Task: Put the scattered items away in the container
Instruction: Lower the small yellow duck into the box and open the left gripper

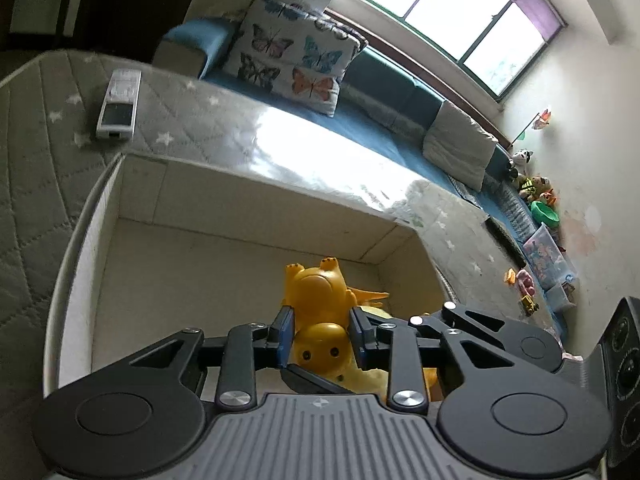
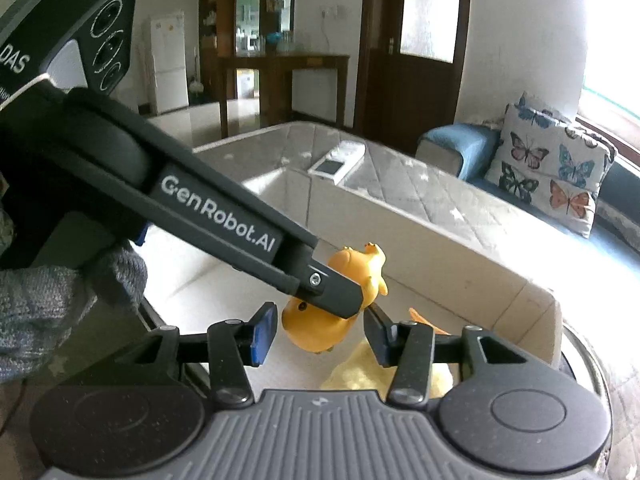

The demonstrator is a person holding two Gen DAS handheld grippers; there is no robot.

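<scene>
My left gripper (image 1: 320, 330) is shut on a yellow-orange toy figure (image 1: 318, 300), held over the inside of a cream box (image 1: 248, 200). In the right wrist view the same toy (image 2: 348, 272) hangs in the left gripper's finger (image 2: 336, 292) above the box (image 2: 420, 248). My right gripper (image 2: 318, 334) is open, its pads on either side of the toy's head and apart from it. A pale yellow item (image 2: 360, 372) lies in the box below; it also shows in the left wrist view (image 1: 372, 380).
The box stands on a grey quilted star-print mat (image 1: 40, 184). A white remote (image 1: 119, 104) lies on the mat beyond the box. A blue sofa with a butterfly cushion (image 1: 288, 60) is behind. Small toys (image 1: 524, 284) lie at the far right.
</scene>
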